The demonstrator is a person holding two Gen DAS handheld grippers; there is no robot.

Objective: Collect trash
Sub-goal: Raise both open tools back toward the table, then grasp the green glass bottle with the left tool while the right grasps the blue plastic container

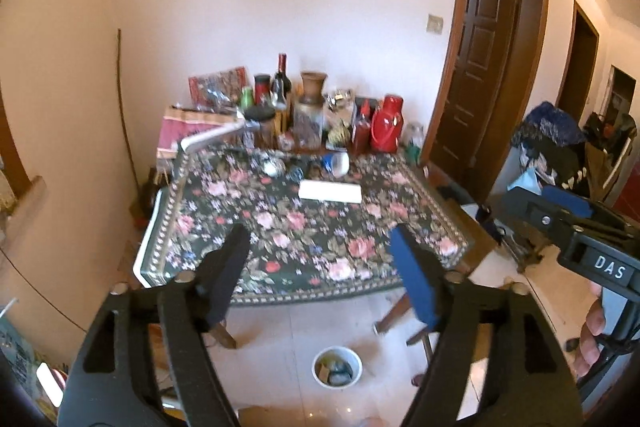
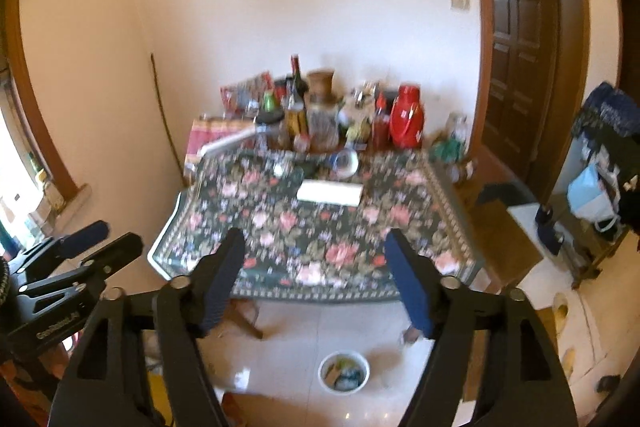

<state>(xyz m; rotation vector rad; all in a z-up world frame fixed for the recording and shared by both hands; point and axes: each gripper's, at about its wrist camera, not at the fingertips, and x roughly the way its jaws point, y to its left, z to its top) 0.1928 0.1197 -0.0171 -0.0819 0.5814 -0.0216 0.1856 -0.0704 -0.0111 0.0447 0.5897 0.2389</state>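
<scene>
A small white bin [image 1: 337,367] [image 2: 343,373] with scraps inside stands on the tiled floor in front of the table. On the floral tablecloth [image 1: 304,239] [image 2: 320,227] lie a long white box [image 1: 330,191] [image 2: 330,193], a tipped cup [image 1: 338,163] [image 2: 346,161] and some crumpled bits [image 1: 274,167] [image 2: 282,169]. My left gripper [image 1: 318,239] hangs high above the table's near edge, open and empty. Beside it my right gripper [image 2: 314,239] is also open with nothing between its fingers. Each gripper shows in the other's view: the right gripper [image 1: 540,197] and the left gripper [image 2: 106,239].
Bottles, jars and a red thermos [image 1: 386,125] [image 2: 406,123] crowd the table's far edge against the wall. A dark wooden door [image 1: 476,67] is at the right, with a cluttered stand [image 2: 600,167] near it. A window sill [image 2: 60,195] is at the left.
</scene>
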